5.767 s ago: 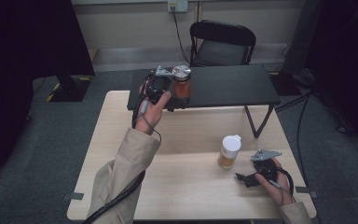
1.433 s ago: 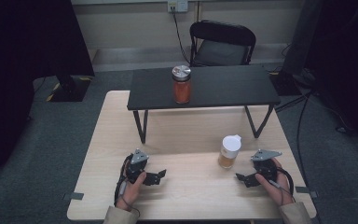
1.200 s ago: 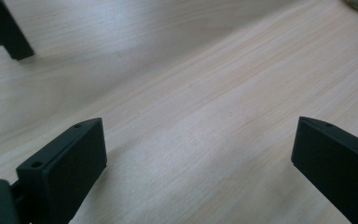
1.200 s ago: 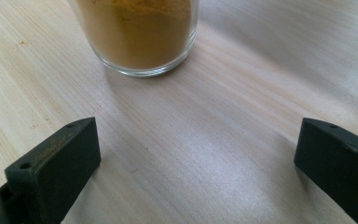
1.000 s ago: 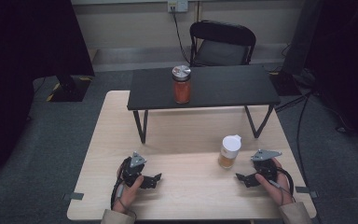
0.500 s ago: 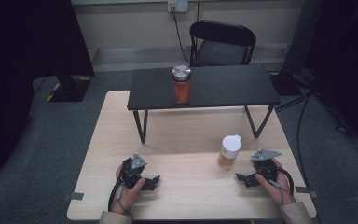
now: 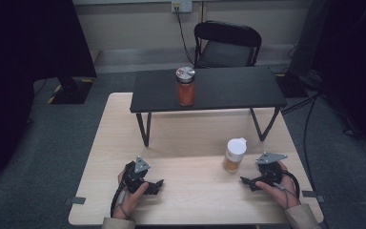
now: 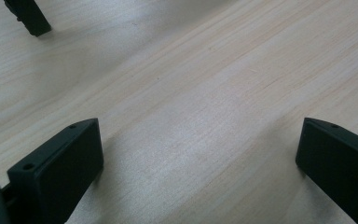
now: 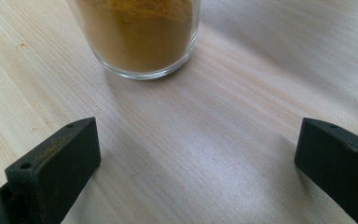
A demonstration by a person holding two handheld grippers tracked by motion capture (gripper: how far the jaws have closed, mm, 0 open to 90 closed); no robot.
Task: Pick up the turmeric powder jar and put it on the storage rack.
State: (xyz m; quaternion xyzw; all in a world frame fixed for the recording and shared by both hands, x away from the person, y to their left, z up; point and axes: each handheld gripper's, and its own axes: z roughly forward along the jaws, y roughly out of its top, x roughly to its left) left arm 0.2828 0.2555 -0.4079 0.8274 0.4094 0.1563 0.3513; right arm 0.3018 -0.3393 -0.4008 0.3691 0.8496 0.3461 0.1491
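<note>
A jar of orange-red contents with a silver lid [image 7: 186, 86] stands on the low black table [image 7: 228, 90]. A glass jar of tan powder with a white lid [image 7: 234, 154] [image 9: 137, 35] stands on the wooden table at the front right. My left gripper [image 7: 158, 184] [image 8: 198, 163] rests open on the wood at the front left, nothing between its jaws. My right gripper [image 7: 244, 181] [image 9: 196, 158] rests open just right of the tan jar, its jaws wide apart and empty, the jar's base just ahead of them.
The wooden table [image 7: 190, 143] carries the low black table at its far half; one black leg [image 8: 28, 16] appears in the left gripper view. A black folding chair [image 7: 226, 43] stands behind. Cables trail on the grey floor at right.
My left hand let go of the silver-lidded jar on the black table and came back to the front left of the wooden table. The right gripper has stayed put.
</note>
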